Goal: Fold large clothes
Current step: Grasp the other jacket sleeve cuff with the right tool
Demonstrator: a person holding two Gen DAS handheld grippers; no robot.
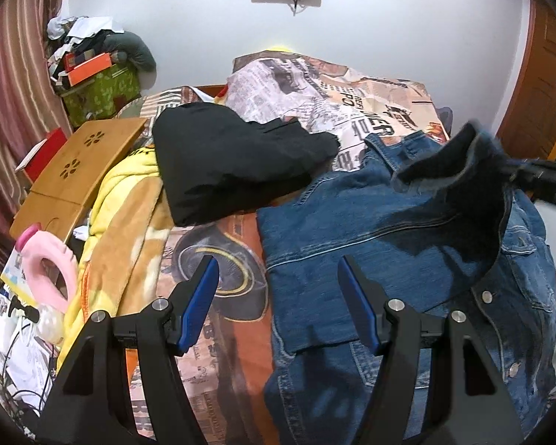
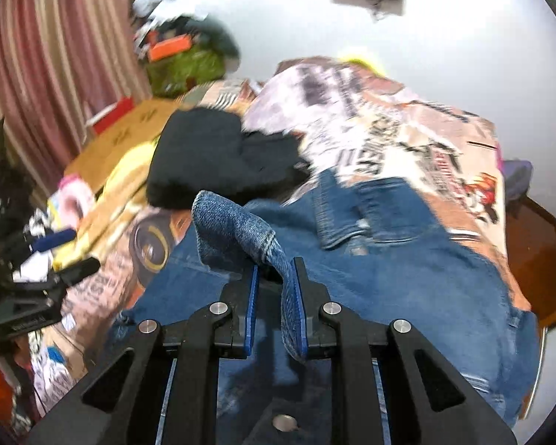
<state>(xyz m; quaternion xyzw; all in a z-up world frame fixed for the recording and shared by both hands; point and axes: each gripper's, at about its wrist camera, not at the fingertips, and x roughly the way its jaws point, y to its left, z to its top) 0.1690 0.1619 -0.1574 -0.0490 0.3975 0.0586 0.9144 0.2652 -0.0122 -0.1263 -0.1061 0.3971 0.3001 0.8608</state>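
A blue denim jacket (image 1: pixel 389 230) lies spread on the bed, front up, its metal buttons showing. My right gripper (image 2: pixel 276 265) is shut on the jacket's sleeve (image 2: pixel 237 230); the denim folds up and over between its blue pads. In the left wrist view the right gripper (image 1: pixel 537 178) comes in from the right edge and holds that sleeve (image 1: pixel 463 155) raised above the jacket body. My left gripper (image 1: pixel 278 259) hovers open over the jacket's left edge and the bed sheet, with nothing between its fingers.
A folded black garment (image 1: pixel 222 163) lies beyond the jacket on the printed bed sheet (image 1: pixel 222 278). A yellow blanket (image 1: pixel 129 200) and a wooden lap table (image 1: pixel 77 163) sit at the left. A green box (image 1: pixel 100 89) piled with clutter stands by the curtain, and a wooden door (image 1: pixel 537 85) is on the right.
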